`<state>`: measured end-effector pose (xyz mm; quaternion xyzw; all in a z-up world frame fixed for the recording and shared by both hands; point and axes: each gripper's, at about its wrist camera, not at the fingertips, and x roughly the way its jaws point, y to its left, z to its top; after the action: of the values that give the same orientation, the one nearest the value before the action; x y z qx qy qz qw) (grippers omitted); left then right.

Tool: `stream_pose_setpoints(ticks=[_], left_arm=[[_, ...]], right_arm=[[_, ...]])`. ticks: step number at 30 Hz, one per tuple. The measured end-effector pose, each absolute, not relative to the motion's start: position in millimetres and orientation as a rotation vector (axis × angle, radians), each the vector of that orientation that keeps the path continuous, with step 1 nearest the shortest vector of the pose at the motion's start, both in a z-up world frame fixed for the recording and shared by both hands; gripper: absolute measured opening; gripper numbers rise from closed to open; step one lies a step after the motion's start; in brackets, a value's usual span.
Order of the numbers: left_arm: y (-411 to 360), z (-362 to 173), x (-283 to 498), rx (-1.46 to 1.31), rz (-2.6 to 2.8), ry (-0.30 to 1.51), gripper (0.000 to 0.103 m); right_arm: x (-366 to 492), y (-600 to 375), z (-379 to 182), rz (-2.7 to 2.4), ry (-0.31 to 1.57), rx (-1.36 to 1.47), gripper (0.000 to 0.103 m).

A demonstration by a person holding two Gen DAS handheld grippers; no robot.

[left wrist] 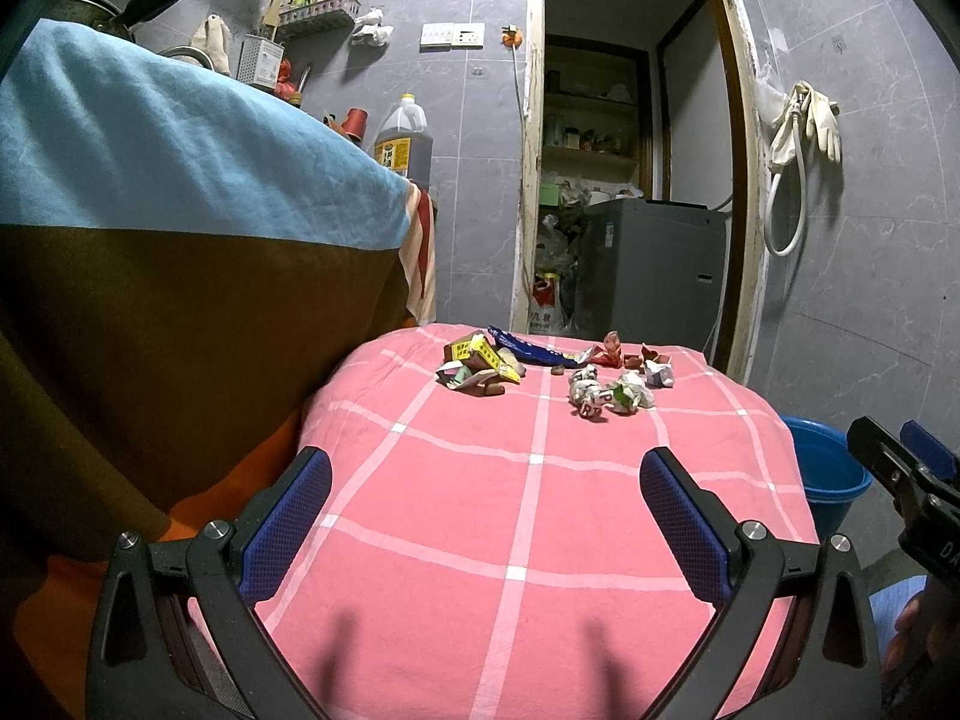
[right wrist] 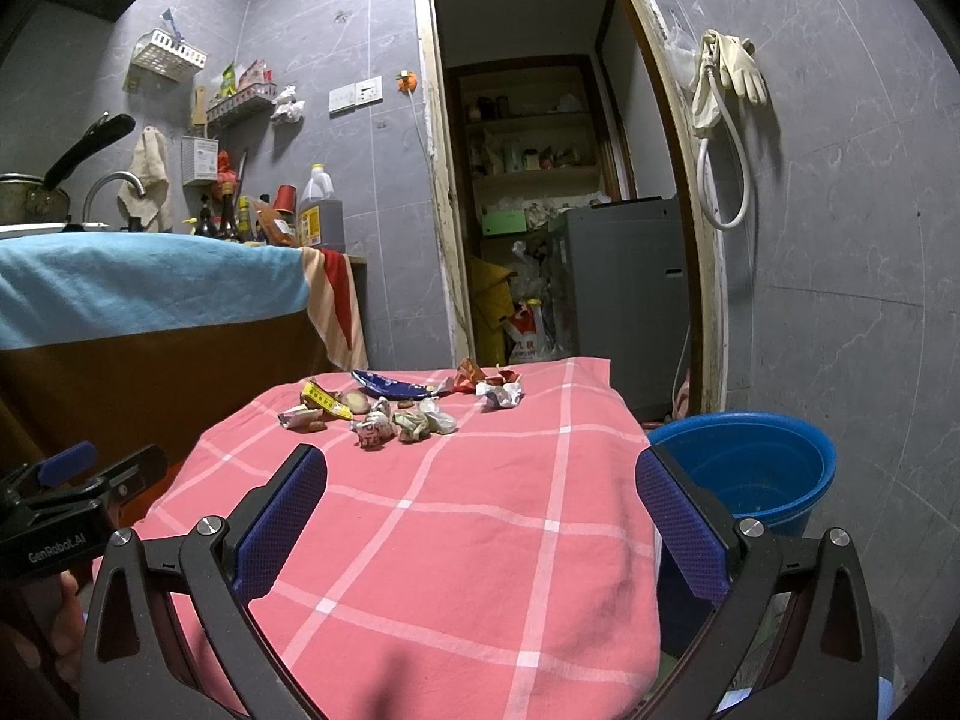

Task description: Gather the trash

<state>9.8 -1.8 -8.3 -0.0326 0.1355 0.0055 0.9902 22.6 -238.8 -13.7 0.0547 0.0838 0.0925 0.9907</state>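
Left gripper (left wrist: 486,516) gapes wide, empty, over pink checked cloth (left wrist: 522,540); trash pile (left wrist: 552,369) lies at far edge. Right gripper (right wrist: 480,516) likewise wide; blue bucket (right wrist: 750,468) beside table. Crumpled wrappers look light, soft: pinch across bulk.

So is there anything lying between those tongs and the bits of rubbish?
Nothing visible. Only bare pink checked cloth lies between both open tongs, left and right, and the crumpled paper wrappers.
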Motion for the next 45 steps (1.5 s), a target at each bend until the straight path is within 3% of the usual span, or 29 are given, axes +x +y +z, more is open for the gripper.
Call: stream_pose_setpoints(ticks=[45], left_arm=[[-2.3, -7.9, 10.0, -0.064, 0.011, 0.277, 0.101]], right_arm=[[22.4, -242.0, -14.7, 0.186, 0.178, 0.118, 0.103]])
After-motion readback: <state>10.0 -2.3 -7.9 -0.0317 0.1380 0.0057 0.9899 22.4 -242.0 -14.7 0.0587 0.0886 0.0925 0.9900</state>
